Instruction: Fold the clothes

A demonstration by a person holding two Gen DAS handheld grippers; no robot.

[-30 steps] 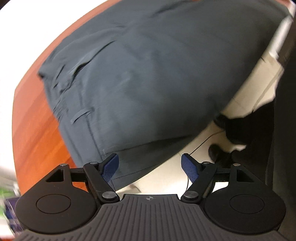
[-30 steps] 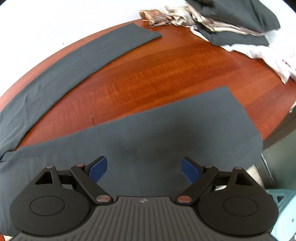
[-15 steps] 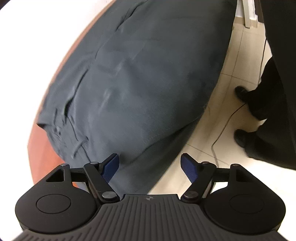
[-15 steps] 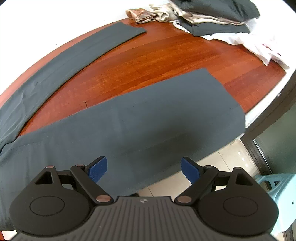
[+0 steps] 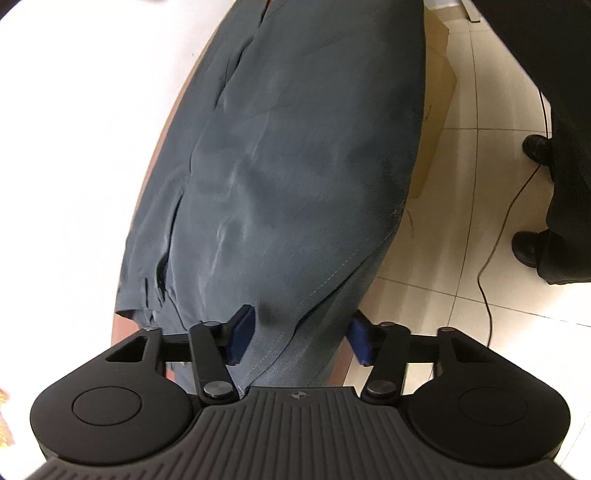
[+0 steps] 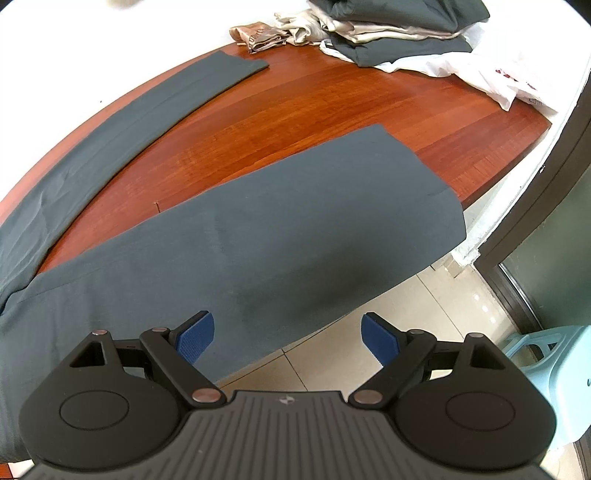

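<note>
Dark grey trousers lie spread on a red-brown table (image 6: pixel 332 103). In the left wrist view their waist end (image 5: pixel 295 166) hangs over the table edge. My left gripper (image 5: pixel 300 338) straddles that overhanging edge and its jaws are closing, with a fold of the fabric between the blue pads (image 5: pixel 240 332). In the right wrist view the near trouser leg (image 6: pixel 277 240) and the far leg (image 6: pixel 129 122) lie flat. My right gripper (image 6: pixel 288 338) stands open at the near leg's front edge, one pad over cloth and the other over floor.
A pile of folded clothes (image 6: pixel 388 22) and a white plastic bag (image 6: pixel 491 74) sit at the table's far end. A light blue stool (image 6: pixel 554 362) stands on the tiled floor. A person's dark legs and shoes (image 5: pixel 532 243) and a thin cable (image 5: pixel 495 258) are beside the table.
The left gripper rolled and dropped onto the waist edge, and its jaws narrowed around the fabric. The right gripper drew back toward the table's front edge, still wide.
</note>
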